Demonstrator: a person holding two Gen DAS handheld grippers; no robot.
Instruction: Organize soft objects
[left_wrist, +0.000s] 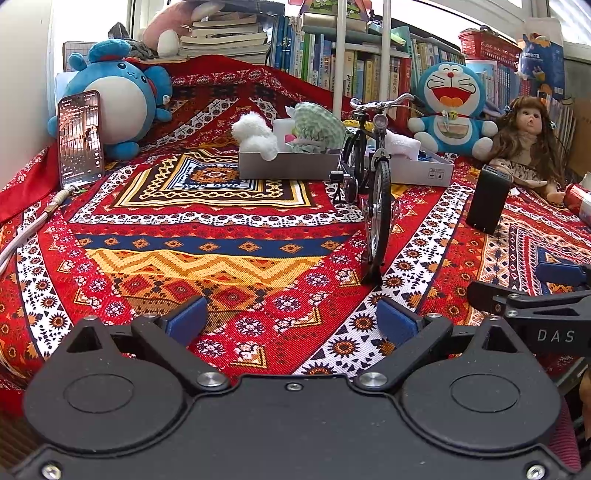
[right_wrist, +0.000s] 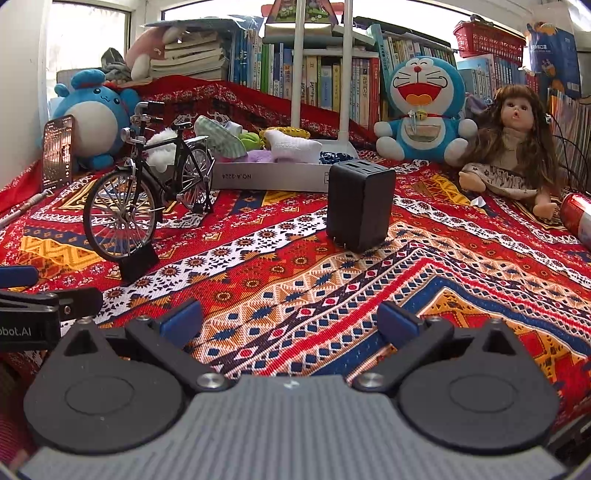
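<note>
A low grey box (left_wrist: 291, 164) (right_wrist: 269, 176) stands at the back of the patterned cloth. It holds a white fluffy toy (left_wrist: 256, 134), a green checked soft hat (left_wrist: 317, 123) (right_wrist: 219, 138) and a white sock (right_wrist: 291, 147). A blue round plush (left_wrist: 110, 99) (right_wrist: 92, 118) and a Doraemon plush (left_wrist: 452, 107) (right_wrist: 424, 110) sit at the back. A long-haired doll (left_wrist: 524, 140) (right_wrist: 513, 147) leans at the right. My left gripper (left_wrist: 291, 321) and right gripper (right_wrist: 290, 319) hover low over the near cloth, both open and empty.
A model bicycle (left_wrist: 369, 173) (right_wrist: 147, 184) stands mid-cloth. A black charger block (left_wrist: 487, 199) (right_wrist: 360, 205) stands to its right. A phone (left_wrist: 79, 138) leans on the blue plush, with a cable. A red can (right_wrist: 578, 218) lies far right. Books line the back.
</note>
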